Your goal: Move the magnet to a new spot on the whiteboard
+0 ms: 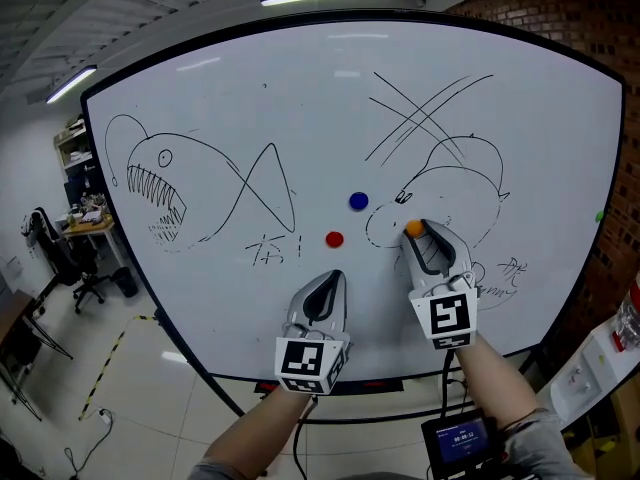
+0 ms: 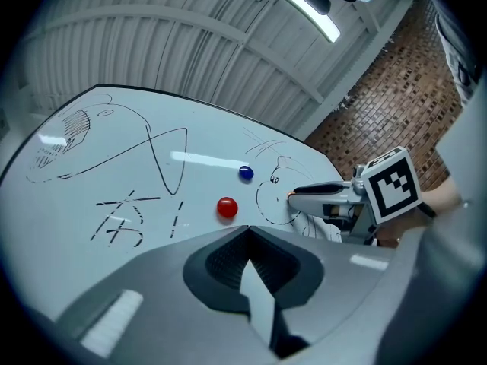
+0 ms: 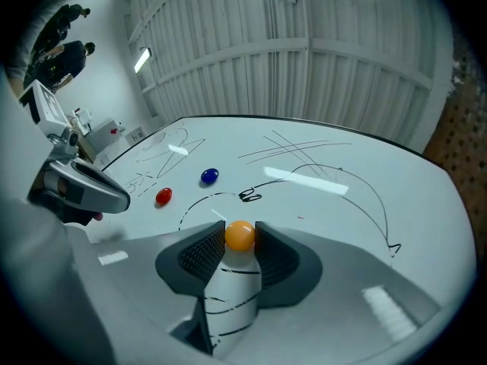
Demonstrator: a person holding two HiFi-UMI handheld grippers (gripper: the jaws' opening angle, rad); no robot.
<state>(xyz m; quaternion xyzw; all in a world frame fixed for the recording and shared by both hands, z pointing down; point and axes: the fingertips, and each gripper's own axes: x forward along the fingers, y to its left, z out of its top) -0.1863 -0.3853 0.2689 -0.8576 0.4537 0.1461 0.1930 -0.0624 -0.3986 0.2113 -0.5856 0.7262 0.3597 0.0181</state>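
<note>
So right gripper (image 3: pixel 240 231) is clamped on the orange magnet (image 3: pixel 240 236), dead center btwn tips; left gripper (image 2: pixel 247 231) closed, empty, farther off.

Round orange magnet (image 3: pixel 240 235) sitting on doodled white whiteboard (image 3: pixel 327 196), being pinched between right gripper (image 3: pixel 240 233) fingers (image 3: pixel 199 253)

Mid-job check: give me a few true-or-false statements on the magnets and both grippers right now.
1. The orange magnet sits between the right gripper's jaws. True.
2. The left gripper holds the red magnet. False: its jaws are together and empty; the red magnet is on the whiteboard.
3. In the head view, the blue magnet is up and right of the red one. True.
4. The orange magnet is on the left-hand fish drawing. False: it is at the right-hand drawing.
</note>
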